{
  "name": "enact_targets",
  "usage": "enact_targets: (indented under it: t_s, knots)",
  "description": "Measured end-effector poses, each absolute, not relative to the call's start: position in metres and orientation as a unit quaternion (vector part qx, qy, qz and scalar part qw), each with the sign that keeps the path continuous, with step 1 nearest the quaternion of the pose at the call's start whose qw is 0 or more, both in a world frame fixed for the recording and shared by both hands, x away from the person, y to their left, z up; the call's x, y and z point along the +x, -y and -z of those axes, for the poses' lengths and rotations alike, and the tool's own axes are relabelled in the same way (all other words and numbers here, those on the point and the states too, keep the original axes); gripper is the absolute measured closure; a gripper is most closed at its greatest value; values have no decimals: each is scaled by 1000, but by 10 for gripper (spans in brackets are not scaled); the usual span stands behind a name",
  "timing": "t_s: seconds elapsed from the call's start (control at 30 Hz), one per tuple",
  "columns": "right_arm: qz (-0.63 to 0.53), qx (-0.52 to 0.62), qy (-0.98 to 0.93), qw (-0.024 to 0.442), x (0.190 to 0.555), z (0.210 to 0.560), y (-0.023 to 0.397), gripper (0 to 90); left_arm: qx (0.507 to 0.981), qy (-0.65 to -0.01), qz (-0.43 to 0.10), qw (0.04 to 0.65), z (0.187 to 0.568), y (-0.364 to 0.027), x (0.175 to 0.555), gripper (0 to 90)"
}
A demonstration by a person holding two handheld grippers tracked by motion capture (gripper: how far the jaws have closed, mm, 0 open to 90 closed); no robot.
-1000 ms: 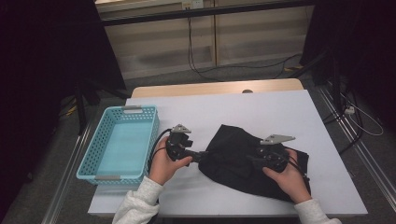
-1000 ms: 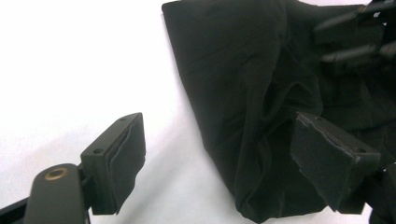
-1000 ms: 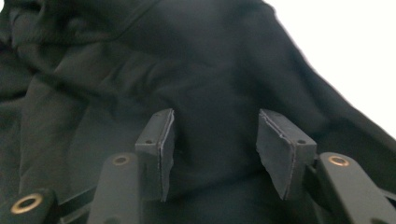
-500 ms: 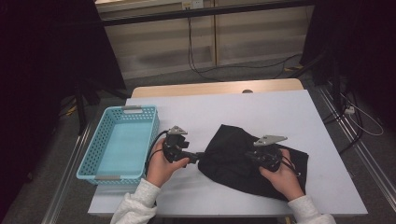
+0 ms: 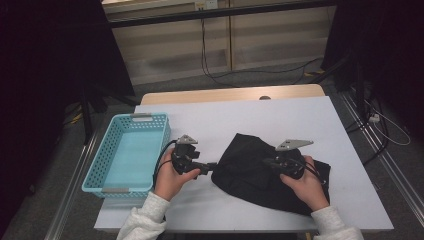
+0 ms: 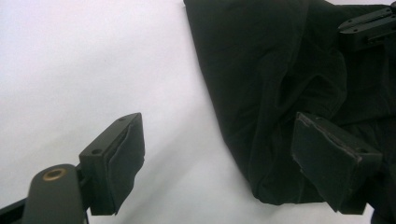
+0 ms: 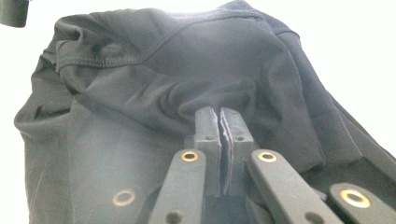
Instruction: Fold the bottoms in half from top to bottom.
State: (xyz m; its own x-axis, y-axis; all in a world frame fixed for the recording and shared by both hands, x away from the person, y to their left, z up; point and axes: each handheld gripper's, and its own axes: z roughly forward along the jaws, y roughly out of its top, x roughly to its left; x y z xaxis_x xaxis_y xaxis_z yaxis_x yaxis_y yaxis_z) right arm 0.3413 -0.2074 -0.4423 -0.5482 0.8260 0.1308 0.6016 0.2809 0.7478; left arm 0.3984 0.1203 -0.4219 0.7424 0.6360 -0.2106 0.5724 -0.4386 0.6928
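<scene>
Light grey knit sleeves [image 5: 145, 222] cover both forearms; black grippers [image 5: 192, 162] carry grey three-cornered plates, brass rivets and black cables.

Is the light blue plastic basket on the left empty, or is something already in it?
Empty. The high view shows the light blue plastic basket's bare floor; the black cloth garment lies on the white table.

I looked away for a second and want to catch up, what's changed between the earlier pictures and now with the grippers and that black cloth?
The right gripper has just closed its jaws over the black garment; whether fabric is pinched between them cannot be told. The left gripper stays open at the garment's edge, one jaw over the cloth. Both hands barely shifted. The garment, the blue basket and the table stayed as they were.
</scene>
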Motion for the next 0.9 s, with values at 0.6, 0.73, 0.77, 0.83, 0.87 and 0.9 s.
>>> enact_targets:
  t_s: [0.6,0.73,0.77,0.83,0.87,0.9]
  knots:
    - [-413,449,-781,133,339,434,214,869,841,-359,-43,402,417,-119,400,175]
    - [-419,445,-780,133,340,428,213,870,839,-362,-42,404,418,-120,400,174]
    - [-420,445,-780,133,340,428,213,869,838,-364,-41,404,418,-121,400,174]
    - [-420,445,-780,131,339,428,214,869,838,-365,-44,403,418,-122,400,175]
    - [-420,445,-780,131,338,428,215,869,838,-365,-45,403,417,-122,400,174]
    - [-419,447,-780,132,337,428,216,869,838,-364,-46,404,416,-121,400,174]
